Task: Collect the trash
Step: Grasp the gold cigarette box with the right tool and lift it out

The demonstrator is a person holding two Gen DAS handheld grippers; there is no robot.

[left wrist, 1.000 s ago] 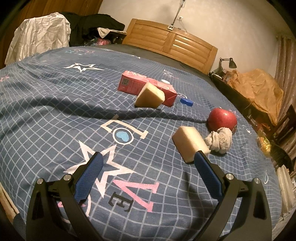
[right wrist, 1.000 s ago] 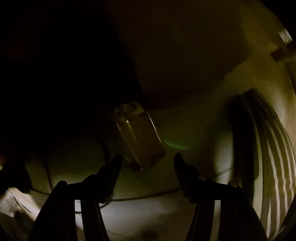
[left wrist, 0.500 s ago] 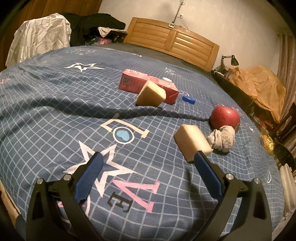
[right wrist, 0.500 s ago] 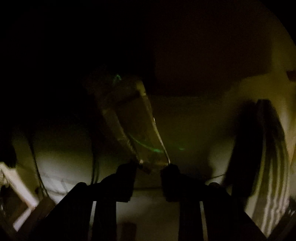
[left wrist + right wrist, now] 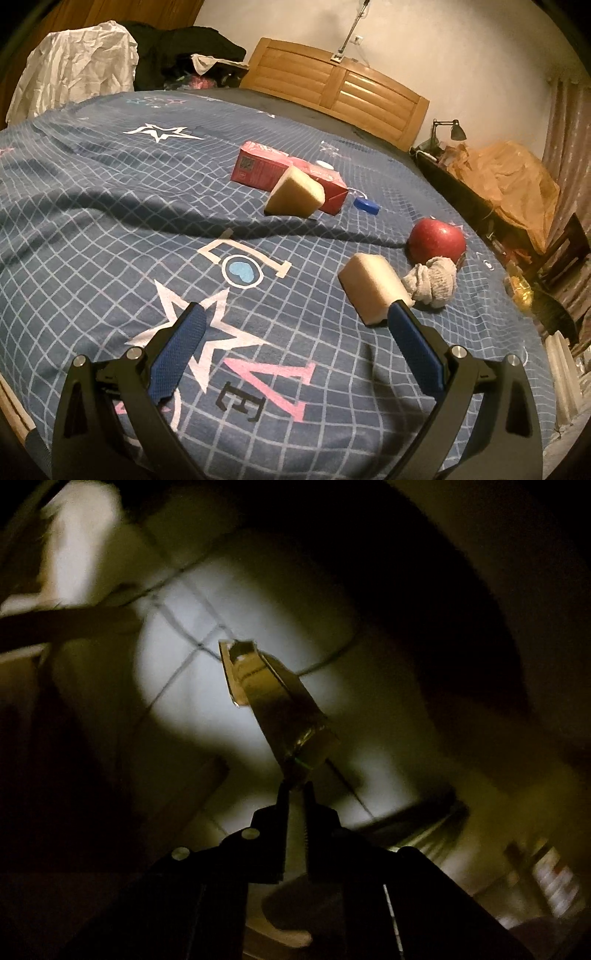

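Note:
My left gripper (image 5: 295, 314) hovers open over the blue checked bedspread (image 5: 110, 229), nothing between its blue pads. Just beyond its right finger lies a beige sponge block (image 5: 373, 288). A second sponge wedge (image 5: 295, 195) leans on a red carton (image 5: 284, 170), with a blue cap (image 5: 366, 205) beside it. A red apple (image 5: 437, 240) and a balled grey sock (image 5: 432, 282) lie to the right. In the dark right wrist view, my right gripper (image 5: 295, 786) is shut on the lower end of a crumpled shiny wrapper (image 5: 269, 698), lifted above a pale tiled floor (image 5: 229, 635).
A wooden headboard (image 5: 340, 88) stands behind the bed. White and dark clothes (image 5: 74, 77) are heaped at the back left. A dark desk with a lamp (image 5: 448, 127) and an orange plastic bag (image 5: 513, 177) lines the right side. Cables cross the floor under the right gripper.
The right gripper's jaws closed on the wrapper, then rose and rolled with it, so the floor now looks farther away. The left gripper and the things on the bed stayed put.

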